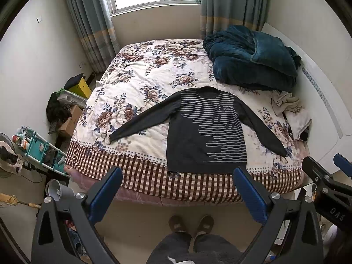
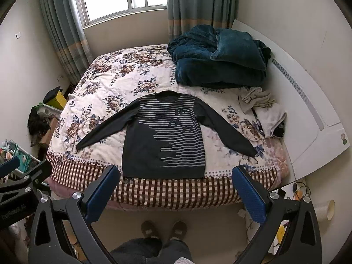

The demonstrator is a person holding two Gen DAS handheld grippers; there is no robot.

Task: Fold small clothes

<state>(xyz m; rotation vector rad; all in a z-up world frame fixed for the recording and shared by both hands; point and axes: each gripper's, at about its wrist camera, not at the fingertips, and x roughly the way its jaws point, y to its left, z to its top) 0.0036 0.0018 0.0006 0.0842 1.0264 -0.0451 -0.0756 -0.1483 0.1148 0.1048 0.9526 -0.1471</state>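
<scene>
A dark long-sleeved sweater (image 1: 198,136) (image 2: 162,140) with pale stripes lies flat on the floral bedspread (image 1: 136,83) (image 2: 105,92), front up, both sleeves spread out, hem at the near edge of the bed. My left gripper (image 1: 177,176) hangs open above the near bed edge, short of the hem, nothing between its blue pads. In the right wrist view my right gripper (image 2: 176,175) is likewise open and empty, just in front of the hem. Each gripper shows at the edge of the other's view.
A heaped teal blanket (image 1: 250,59) (image 2: 217,59) sits at the far right of the bed, with crumpled pale clothes (image 1: 286,105) (image 2: 259,103) beside it. A white headboard (image 2: 308,101) runs along the right. Boxes and a teal rack (image 1: 39,149) crowd the left floor. The person's slippered feet (image 1: 191,223) stand at the bed's foot.
</scene>
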